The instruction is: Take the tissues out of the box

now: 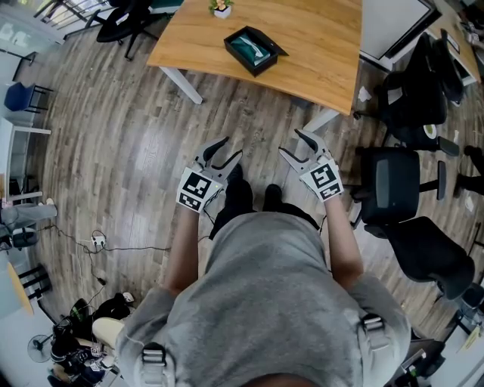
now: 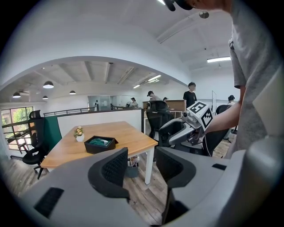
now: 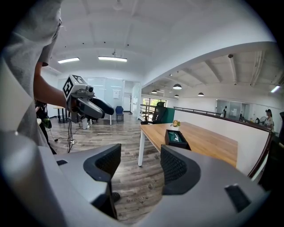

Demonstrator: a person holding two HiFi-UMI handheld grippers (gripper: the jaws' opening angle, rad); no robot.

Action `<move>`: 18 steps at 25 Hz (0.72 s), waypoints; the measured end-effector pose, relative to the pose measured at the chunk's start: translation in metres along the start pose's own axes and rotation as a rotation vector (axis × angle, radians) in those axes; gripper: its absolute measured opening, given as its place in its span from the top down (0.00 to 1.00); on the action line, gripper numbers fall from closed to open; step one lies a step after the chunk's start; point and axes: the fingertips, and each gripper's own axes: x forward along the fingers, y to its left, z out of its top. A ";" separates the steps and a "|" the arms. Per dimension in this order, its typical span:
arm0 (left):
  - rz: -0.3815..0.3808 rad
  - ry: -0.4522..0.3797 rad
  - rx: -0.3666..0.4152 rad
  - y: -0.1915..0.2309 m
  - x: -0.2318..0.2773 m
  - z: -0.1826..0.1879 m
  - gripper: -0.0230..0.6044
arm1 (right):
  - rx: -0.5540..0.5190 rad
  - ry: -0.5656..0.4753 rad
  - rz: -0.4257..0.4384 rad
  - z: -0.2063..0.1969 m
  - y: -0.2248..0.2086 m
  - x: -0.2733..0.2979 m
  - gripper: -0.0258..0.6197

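Note:
A black tissue box [image 1: 254,49] with teal and white tissue showing in its top sits on the wooden table [image 1: 318,53], well ahead of me. The left gripper view shows the box [image 2: 100,144] on the table, and so does the right gripper view [image 3: 176,138]. My left gripper [image 1: 224,156] is held over the floor in front of my body, open, nothing between its jaws. To its right my right gripper [image 1: 298,146] is also open and empty. Both are far short of the table. The right gripper [image 2: 179,131] shows in the left gripper view, the left gripper [image 3: 91,106] in the right gripper view.
A small potted flower [image 1: 221,7] stands at the table's far edge. Black office chairs [image 1: 397,178] crowd the right side, another chair [image 1: 125,19] is at the far left. Cables and bags [image 1: 91,242] lie on the wood floor at left. People stand in the background [image 2: 191,95].

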 end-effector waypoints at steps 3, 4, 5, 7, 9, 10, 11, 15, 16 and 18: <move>-0.001 -0.002 -0.003 0.000 0.001 -0.001 0.58 | 0.005 0.002 -0.013 -0.004 -0.002 0.000 0.41; 0.003 -0.005 -0.002 0.001 0.002 -0.001 0.57 | 0.006 0.000 -0.016 -0.003 -0.003 0.000 0.39; 0.007 -0.008 0.000 0.002 0.002 -0.001 0.56 | 0.007 -0.001 -0.017 -0.003 -0.004 0.000 0.38; 0.009 -0.007 0.001 0.004 0.003 -0.001 0.55 | 0.007 0.000 -0.018 -0.003 -0.005 0.000 0.37; 0.006 -0.004 -0.001 0.006 0.004 -0.001 0.55 | 0.009 0.003 -0.021 -0.004 -0.006 0.000 0.37; 0.005 -0.005 -0.002 0.008 0.004 -0.002 0.55 | 0.010 0.005 -0.023 -0.004 -0.007 0.001 0.37; 0.006 -0.005 -0.002 0.010 0.005 -0.002 0.55 | 0.011 0.006 -0.025 -0.004 -0.008 0.002 0.37; 0.001 -0.005 -0.017 0.020 0.009 -0.003 0.55 | 0.015 0.013 -0.035 -0.004 -0.013 0.008 0.37; -0.002 -0.006 -0.020 0.023 0.010 -0.003 0.55 | 0.025 0.016 -0.035 -0.005 -0.014 0.010 0.37; -0.008 -0.007 -0.021 0.028 0.013 -0.003 0.55 | 0.044 0.021 -0.038 -0.006 -0.017 0.014 0.37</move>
